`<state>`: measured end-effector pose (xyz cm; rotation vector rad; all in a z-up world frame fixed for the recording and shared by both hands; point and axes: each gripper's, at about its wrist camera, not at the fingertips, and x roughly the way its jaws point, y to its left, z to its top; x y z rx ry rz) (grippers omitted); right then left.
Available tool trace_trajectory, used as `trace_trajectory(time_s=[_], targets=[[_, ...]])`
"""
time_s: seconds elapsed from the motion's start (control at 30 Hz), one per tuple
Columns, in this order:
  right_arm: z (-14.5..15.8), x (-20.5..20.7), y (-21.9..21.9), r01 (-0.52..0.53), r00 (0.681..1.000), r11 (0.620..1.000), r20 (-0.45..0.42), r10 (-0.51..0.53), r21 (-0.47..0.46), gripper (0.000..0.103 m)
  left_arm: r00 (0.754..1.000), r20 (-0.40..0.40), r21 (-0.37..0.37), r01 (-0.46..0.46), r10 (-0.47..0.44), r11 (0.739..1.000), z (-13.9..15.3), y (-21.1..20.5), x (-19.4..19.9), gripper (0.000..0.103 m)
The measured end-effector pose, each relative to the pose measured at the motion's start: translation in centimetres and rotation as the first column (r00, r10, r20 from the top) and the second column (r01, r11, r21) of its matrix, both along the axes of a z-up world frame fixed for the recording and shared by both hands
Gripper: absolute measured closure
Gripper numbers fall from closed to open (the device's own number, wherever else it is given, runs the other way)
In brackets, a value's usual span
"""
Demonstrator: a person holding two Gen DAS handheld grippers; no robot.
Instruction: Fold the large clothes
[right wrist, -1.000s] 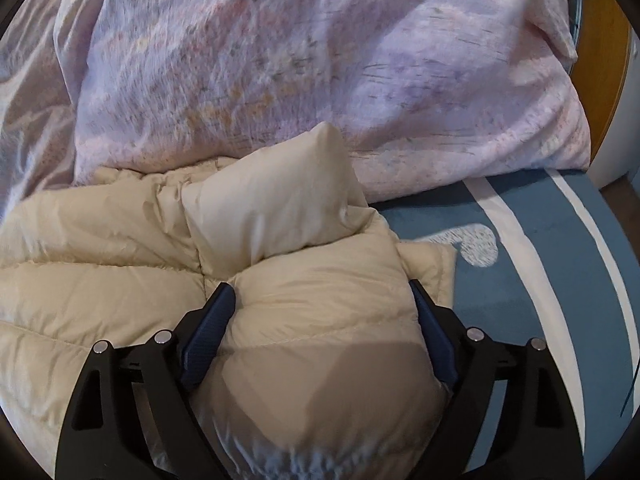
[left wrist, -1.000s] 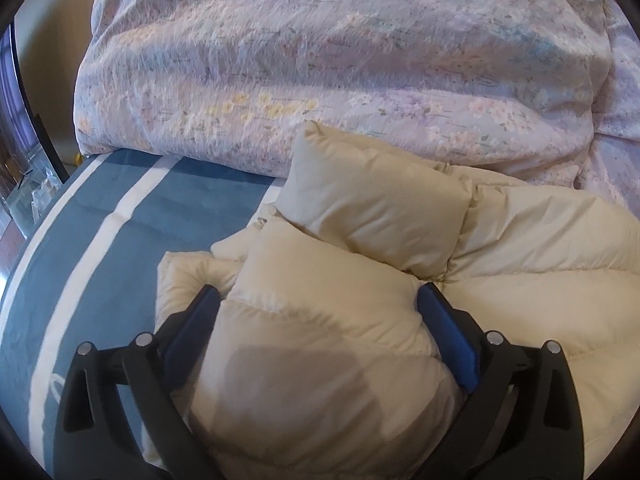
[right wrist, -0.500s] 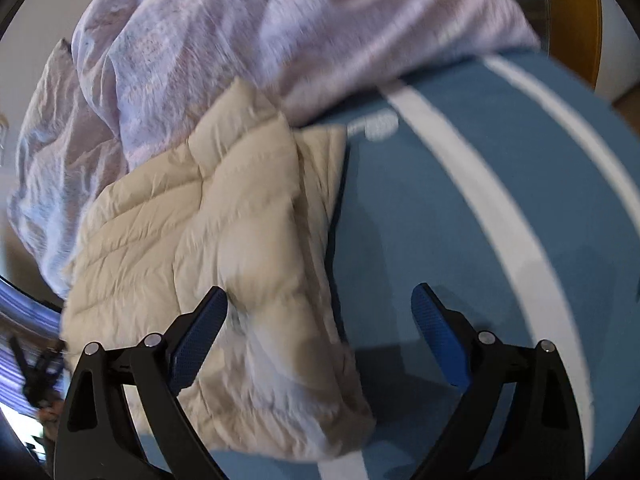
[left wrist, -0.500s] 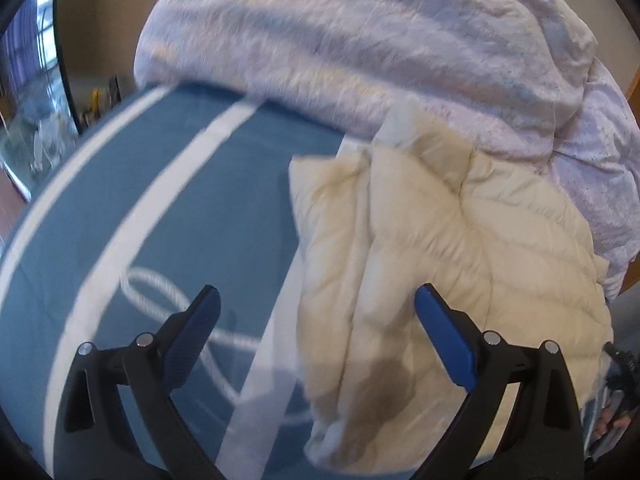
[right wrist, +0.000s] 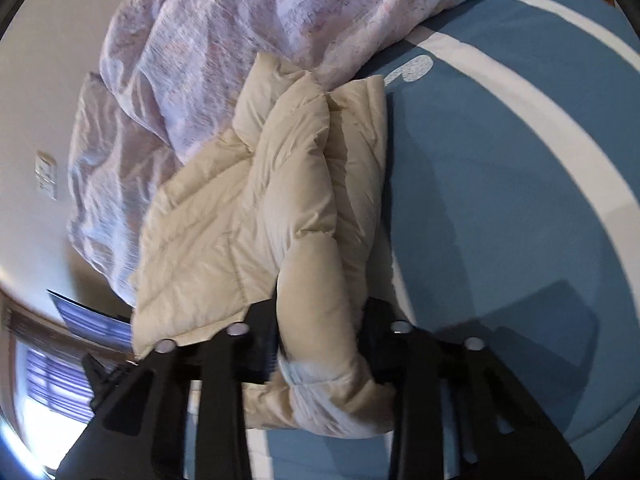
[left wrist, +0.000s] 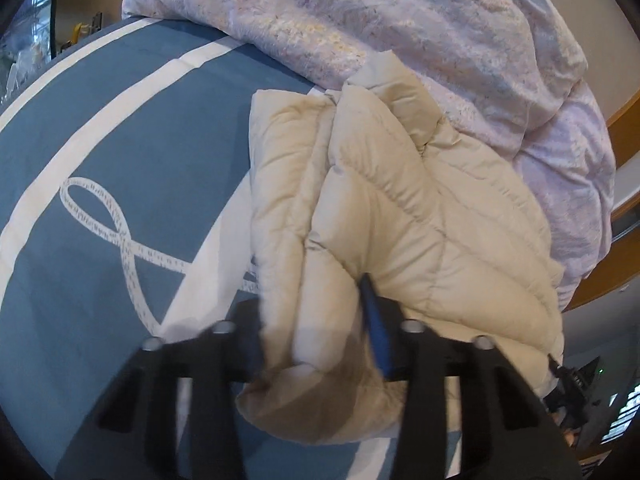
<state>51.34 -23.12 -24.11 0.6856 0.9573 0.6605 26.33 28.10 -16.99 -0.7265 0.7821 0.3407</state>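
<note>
A cream quilted puffer jacket (left wrist: 392,208) lies folded on a blue bedspread with white stripes (left wrist: 120,128). My left gripper (left wrist: 320,328) is shut on the near left edge of the jacket, and padding bulges between its jaws. In the right wrist view the jacket (right wrist: 256,208) lies the same way. My right gripper (right wrist: 324,336) is shut on a rolled fold at its near right edge. The jacket's far end touches the duvet.
A bunched lilac floral duvet (left wrist: 420,32) fills the far side of the bed and also shows in the right wrist view (right wrist: 224,40). The bedspread (right wrist: 500,168) stretches out to the right. A window with blinds (right wrist: 52,376) and a wall lie beyond the bed edge.
Both grippers pulled back from the jacket's far end while open, then came down on its near edge and closed on it. The jacket now lies folded lengthwise.
</note>
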Motion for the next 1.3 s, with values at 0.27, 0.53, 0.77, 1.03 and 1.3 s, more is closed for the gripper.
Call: trace_trajectory(time_s=[0.27, 0.53, 0.77, 1.03, 1.3], targets=[[2.8, -3.7, 2.1, -0.066, 0.996, 0.998, 0.06, 0.064, 0.025, 0.085, 0.998, 0.064, -0.032, -0.023, 0.025, 0.999, 2.1, 1.8, -4.9, 0.085], [2.5, -10.3, 3.8, -0.138, 0.988, 0.99, 0.068, 0.137, 0.011, 0.085, 0.998, 0.054, -0.038, -0.019, 0.021, 0.999, 1.4, 3.4, -13.1, 0.084], [1.6, -14.3, 4.5, -0.132, 0.989, 0.989, 0.05, 0.136, -0.067, 0.083, 0.999, 0.051, -0.035, -0.005, 0.007, 0.999, 0.8, 3.8, -17.3, 0.082], [6.4, -17.5, 5.5, 0.161, 0.957, 0.897, 0.286, -0.041, -0.411, 0.026, 0.996, 0.013, -0.072, -0.091, 0.092, 0.993, -0.9, 5.1, -18.2, 0.029], [9.1, -19.1, 14.0, 0.071, 0.92, 0.899, 0.377, 0.109, -0.433, 0.026, 0.993, 0.062, -0.163, -0.092, 0.103, 0.982, -1.3, 5.0, -17.5, 0.022]])
